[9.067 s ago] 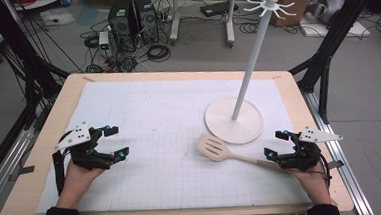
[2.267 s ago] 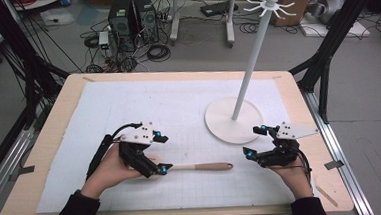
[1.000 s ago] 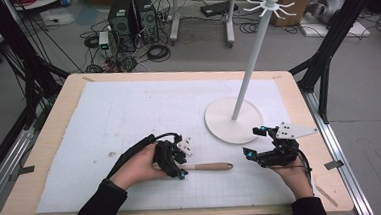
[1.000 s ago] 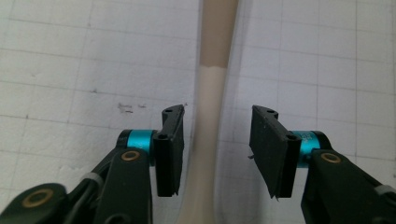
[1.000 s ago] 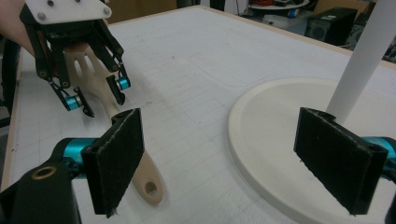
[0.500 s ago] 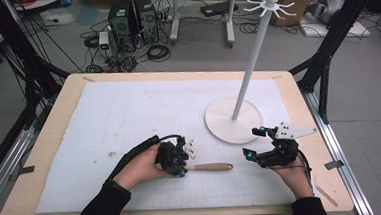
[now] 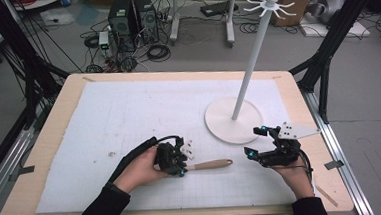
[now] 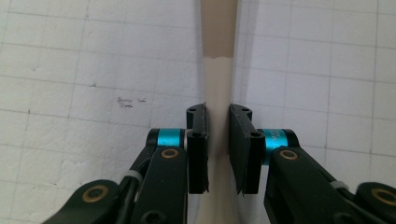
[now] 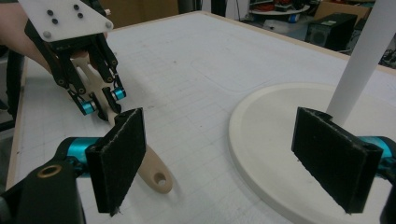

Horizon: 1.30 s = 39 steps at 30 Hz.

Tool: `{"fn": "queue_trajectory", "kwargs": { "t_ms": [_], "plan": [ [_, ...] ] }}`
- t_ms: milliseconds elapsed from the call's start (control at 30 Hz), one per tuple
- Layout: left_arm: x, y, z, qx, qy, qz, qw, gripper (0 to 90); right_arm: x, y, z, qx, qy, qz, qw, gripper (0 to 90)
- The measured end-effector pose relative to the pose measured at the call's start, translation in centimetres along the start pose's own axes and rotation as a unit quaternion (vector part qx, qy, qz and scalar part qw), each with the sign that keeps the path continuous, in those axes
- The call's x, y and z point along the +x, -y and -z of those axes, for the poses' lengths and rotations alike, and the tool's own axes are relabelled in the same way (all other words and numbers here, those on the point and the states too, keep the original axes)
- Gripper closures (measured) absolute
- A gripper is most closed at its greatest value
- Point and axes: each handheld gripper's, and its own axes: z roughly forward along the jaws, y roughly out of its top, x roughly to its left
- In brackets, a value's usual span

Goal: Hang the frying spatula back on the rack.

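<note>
My left gripper (image 7: 178,164) jaws pinch pale wooden spatula (image 8: 218,70) at neck, for lifting toward white hook stand (image 7: 233,121). Right gripper (image 7: 259,142) spread wide, waiting near handle.

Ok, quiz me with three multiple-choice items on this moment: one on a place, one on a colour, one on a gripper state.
1. Where does the white stand's base sit?
A. far left corner
B. right half of the table
C. on the floor

2. What colour is the spatula handle's end?
A. light wood
B. red
C. black

3. How is the right gripper?
A. shut on the spatula
B. shut on the pole
C. open

Answers: 1 B, the base lies right of centre in the high view. 2 A, it shows pale wood with a hanging hole. 3 C, its jaws stand wide apart, holding nothing.
</note>
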Motion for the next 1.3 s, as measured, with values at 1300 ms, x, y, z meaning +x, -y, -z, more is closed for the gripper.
{"fn": "queue_trajectory", "kwargs": {
  "t_ms": [1300],
  "plan": [
    [-0.5, 2.1, 9.3, -0.257, -0.033, 0.038, 0.9652, 77.6, 0.9, -0.8, 0.0, -0.027, -0.017, 0.003, 0.9995, 17.8]
  ]
}}
